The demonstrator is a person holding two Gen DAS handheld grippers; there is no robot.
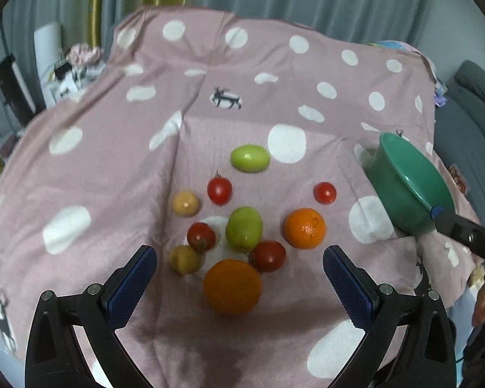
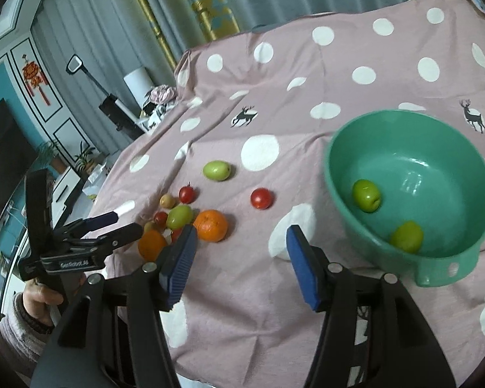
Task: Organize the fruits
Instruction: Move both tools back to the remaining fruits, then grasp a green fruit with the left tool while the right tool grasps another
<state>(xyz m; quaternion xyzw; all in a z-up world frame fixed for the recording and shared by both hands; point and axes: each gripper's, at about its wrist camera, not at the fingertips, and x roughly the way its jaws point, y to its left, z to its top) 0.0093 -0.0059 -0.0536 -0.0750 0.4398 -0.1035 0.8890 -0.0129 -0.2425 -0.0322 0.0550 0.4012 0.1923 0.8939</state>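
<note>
Two green fruits [image 2: 367, 195] in bowl [image 2: 443, 274]

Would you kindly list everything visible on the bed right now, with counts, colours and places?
bedspread: one, pink with white dots and deer prints, covering the bed.
bowl: one, green, on the bedspread to the right of the loose fruit.
green fruits in the bowl: two, lying apart inside.
loose green fruits: two, one behind the cluster, one in its middle.
oranges: two, orange, one nearest the left camera, one to its right.
tomatoes: four, red, three in the cluster, one apart on the right.
small yellowish fruits: two, at the cluster's left edge.
left hand-held gripper: open, empty, above the cluster.
right hand-held gripper: open, empty, beside the bowl.
</note>
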